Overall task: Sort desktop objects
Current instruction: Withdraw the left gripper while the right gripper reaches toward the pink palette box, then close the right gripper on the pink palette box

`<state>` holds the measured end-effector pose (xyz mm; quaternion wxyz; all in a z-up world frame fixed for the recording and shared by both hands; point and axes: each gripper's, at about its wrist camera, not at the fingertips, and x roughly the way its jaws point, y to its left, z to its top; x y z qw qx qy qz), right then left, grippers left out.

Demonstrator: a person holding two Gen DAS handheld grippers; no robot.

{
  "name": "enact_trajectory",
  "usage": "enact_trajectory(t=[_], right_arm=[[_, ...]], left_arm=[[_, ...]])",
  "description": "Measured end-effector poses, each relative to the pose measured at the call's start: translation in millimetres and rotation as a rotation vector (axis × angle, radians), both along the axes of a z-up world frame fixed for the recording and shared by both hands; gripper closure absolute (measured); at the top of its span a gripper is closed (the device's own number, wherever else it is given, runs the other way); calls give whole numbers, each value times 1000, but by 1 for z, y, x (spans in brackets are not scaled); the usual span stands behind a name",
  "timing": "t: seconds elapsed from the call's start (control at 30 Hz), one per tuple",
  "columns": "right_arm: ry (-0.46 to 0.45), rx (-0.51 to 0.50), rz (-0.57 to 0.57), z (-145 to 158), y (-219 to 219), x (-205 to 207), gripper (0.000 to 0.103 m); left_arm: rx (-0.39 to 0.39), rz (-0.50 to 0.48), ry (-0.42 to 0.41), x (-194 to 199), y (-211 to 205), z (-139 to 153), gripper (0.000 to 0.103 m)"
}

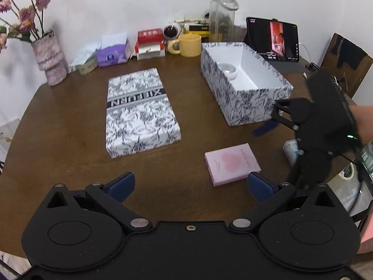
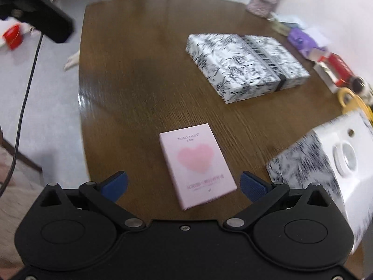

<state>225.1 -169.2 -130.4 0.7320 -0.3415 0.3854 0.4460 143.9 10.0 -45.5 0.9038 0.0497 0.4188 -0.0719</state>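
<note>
Two grippers, both with fingers spread wide and empty: our right gripper [image 2: 184,184] hovers over the pink card box [image 2: 197,164] lying flat on the desk [image 2: 139,93] beside the open patterned box [image 1: 244,86]; we judge a shallow edge grip may slip.

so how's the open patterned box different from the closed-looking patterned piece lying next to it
The open black-and-white patterned box is taller and shows its white inside, with a small white round container in it. The flat black-and-white patterned lid is lower, shows nothing inside, and carries a dark lettered band. Both share the leafy print.
</note>
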Motion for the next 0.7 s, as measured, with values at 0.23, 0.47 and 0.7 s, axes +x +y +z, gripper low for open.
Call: enact_trajectory(t=[0.23,0.47,0.7], right_arm=[[54,-77,127,-24,24,26,0],[105,-117,168,-36,31,43,1],[216,-149,168,-39,31,56,2]], left_arm=[[-23,21,45,7,15,-9,0],[-43,50,72,20,31,-10,0],[-43,41,98,30,36,-12,0]])
